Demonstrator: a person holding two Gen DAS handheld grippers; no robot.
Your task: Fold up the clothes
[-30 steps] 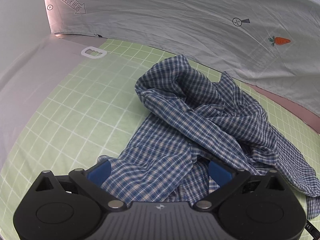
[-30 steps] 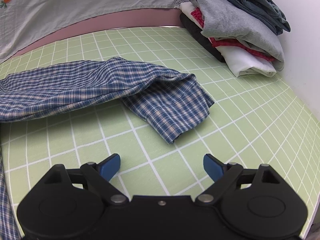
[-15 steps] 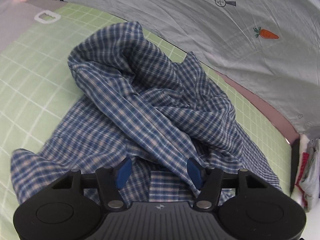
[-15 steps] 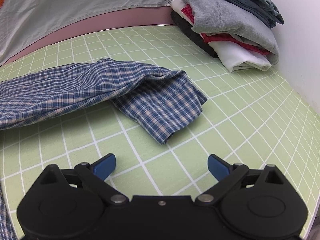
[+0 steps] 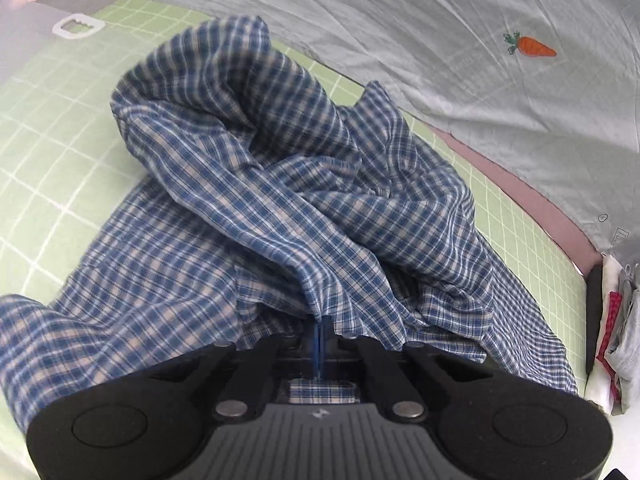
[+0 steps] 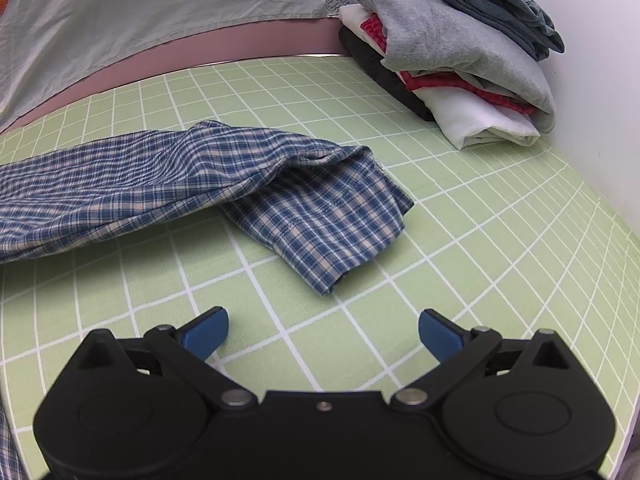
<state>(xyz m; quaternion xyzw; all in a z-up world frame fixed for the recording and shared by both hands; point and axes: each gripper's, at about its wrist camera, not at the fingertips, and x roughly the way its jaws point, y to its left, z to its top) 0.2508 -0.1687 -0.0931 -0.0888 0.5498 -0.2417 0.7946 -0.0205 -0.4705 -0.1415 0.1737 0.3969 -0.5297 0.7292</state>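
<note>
Pinching a fold of the crumpled plaid shirt, the left gripper is clamped. Only the right view shows its sleeve cuff beyond the wide-open, empty right gripper. Folded clothes fill the worktop's far corner.

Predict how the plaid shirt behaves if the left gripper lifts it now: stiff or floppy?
Likely floppy: the plaid shirt lies in soft bunched folds. The left gripper pinches one small fold, so the rest should drape and trail. Its sleeve probably drags across the mat.
</note>
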